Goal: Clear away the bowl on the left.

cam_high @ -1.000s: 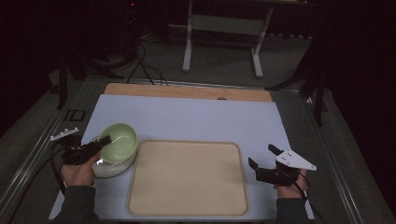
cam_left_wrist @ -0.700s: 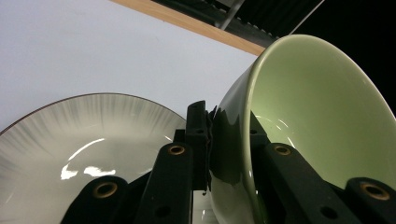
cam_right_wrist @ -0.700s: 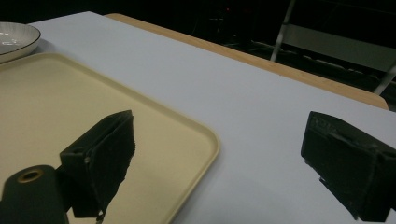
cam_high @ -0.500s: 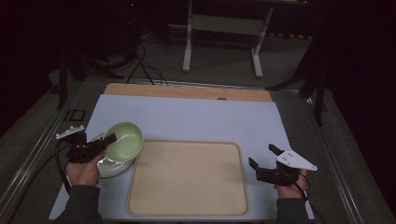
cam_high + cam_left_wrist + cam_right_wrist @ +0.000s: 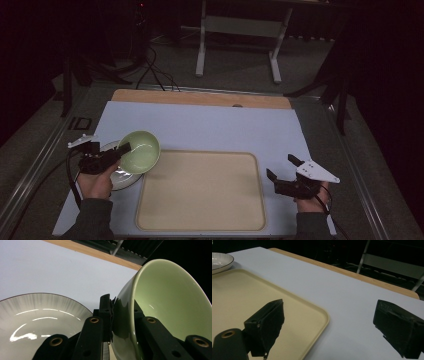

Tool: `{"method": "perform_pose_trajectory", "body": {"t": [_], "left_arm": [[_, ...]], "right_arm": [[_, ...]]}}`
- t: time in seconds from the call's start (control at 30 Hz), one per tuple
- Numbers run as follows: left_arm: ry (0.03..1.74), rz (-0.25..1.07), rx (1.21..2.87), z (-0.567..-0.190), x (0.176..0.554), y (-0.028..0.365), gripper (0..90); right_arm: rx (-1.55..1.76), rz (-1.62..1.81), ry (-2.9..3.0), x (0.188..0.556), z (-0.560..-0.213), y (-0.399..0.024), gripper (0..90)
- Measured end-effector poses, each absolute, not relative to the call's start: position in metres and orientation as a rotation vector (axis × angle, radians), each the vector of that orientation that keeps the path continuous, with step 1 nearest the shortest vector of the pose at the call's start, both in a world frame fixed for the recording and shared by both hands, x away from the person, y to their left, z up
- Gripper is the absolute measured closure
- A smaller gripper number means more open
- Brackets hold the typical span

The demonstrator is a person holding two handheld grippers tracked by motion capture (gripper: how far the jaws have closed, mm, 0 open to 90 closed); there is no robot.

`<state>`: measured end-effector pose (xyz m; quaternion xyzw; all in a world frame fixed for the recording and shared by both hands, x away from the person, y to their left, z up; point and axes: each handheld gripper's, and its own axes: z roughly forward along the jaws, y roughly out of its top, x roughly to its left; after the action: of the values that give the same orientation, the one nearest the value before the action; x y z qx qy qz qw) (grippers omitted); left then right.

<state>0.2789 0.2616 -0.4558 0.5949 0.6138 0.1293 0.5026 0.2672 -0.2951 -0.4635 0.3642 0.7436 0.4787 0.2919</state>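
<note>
One claw (image 5: 122, 322) grips the tilted green bowl (image 5: 170, 307) above a plate (image 5: 37, 320).

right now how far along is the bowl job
Early on. Done: the left hand-held gripper has clamped the rim of the green bowl and lifted it, tilted, off the white plate. In hand: the bowl hangs over the plate's edge, close to the tray. Left: setting it down, probably on the tray, which holds nothing. The right hand-held gripper waits open beside the tray.
</note>
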Motion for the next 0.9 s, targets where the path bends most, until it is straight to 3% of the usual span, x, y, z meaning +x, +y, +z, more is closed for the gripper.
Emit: {"method": "perform_pose_trajectory", "body": {"t": [0.9], "left_arm": [[1.422,0.295,1.502,-0.456,0.282,0.233,79.6]], "right_arm": [[0.97,1.28,1.979,0.267,-0.463,-0.296,9.6]]}}
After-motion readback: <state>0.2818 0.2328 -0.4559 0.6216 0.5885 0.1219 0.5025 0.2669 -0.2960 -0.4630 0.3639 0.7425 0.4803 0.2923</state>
